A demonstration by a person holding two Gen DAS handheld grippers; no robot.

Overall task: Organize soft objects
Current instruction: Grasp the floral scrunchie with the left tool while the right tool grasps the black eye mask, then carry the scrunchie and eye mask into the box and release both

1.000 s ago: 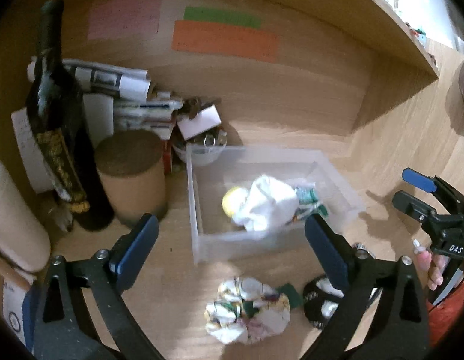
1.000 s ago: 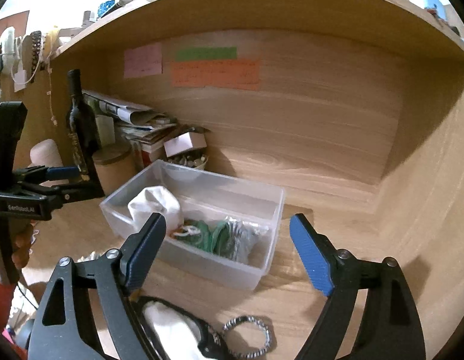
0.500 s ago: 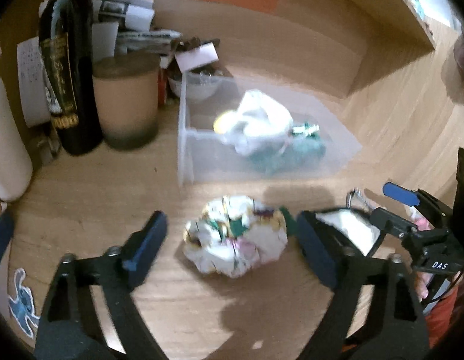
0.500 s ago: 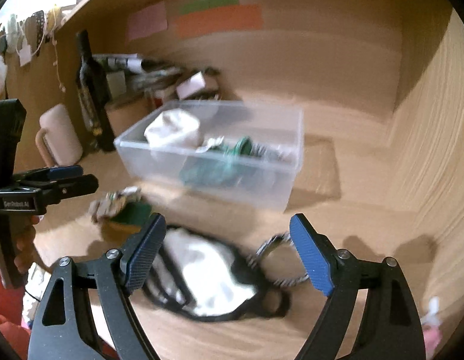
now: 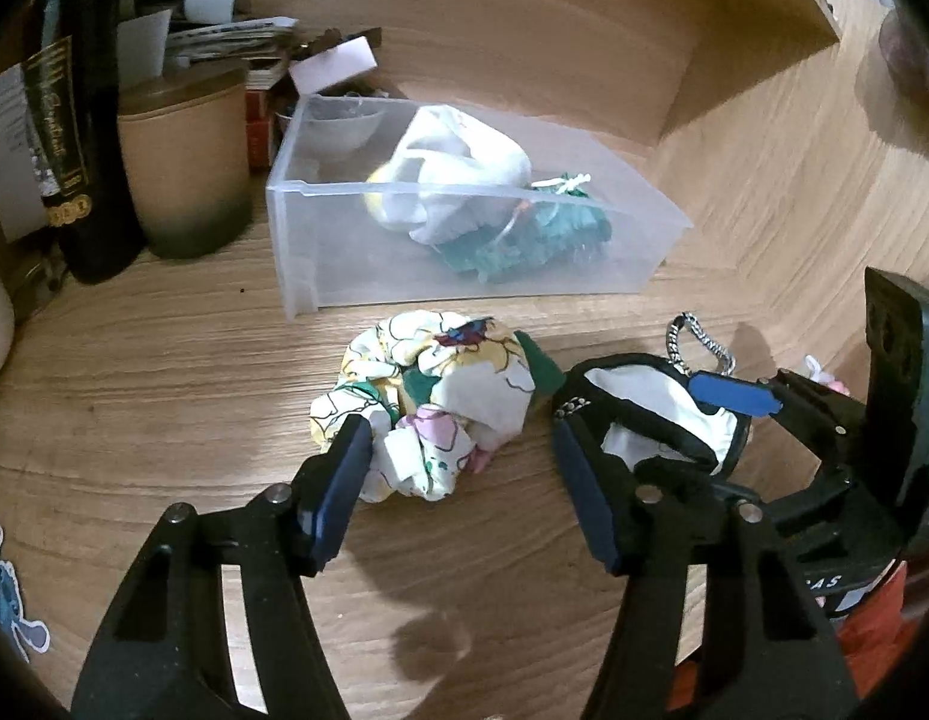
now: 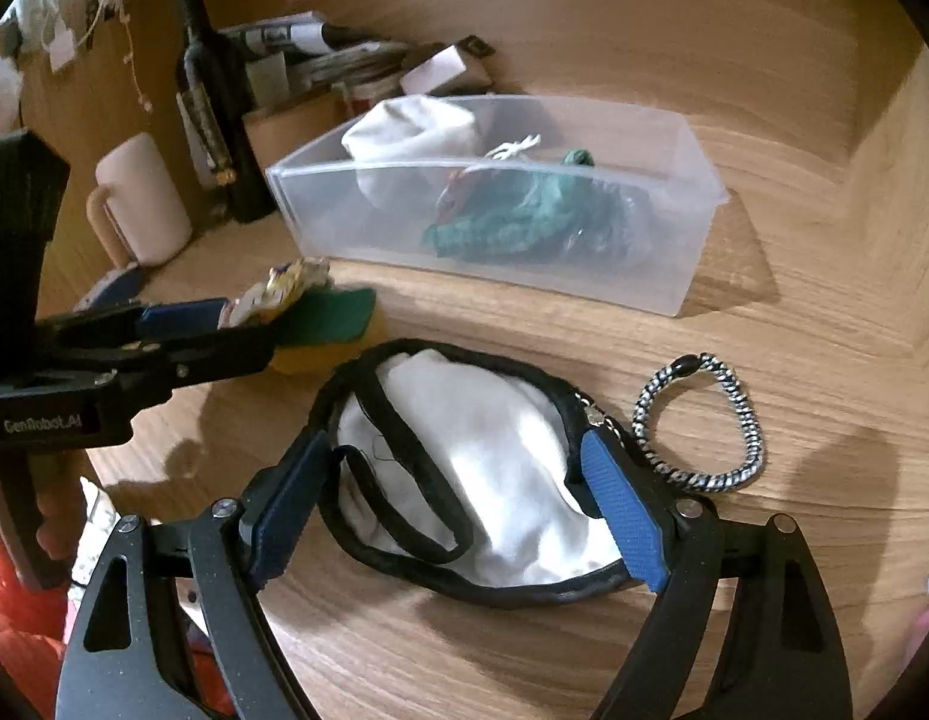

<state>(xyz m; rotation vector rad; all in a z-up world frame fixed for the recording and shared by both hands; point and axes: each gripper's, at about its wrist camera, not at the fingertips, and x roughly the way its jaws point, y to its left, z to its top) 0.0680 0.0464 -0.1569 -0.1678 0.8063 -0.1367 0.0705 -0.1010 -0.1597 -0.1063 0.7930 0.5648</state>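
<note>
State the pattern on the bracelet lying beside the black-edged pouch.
The bracelet is black-and-white braided, clearest in the right wrist view.

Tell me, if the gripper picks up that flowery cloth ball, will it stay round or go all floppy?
Probably floppy. The flowery cloth is a loose, crumpled bundle with folds and a green flap sticking out, so it would likely sag or unfurl when lifted. It looks light and squashy, so the open left gripper around it should pinch it easily. It seems too lumpy to roll away.
</note>
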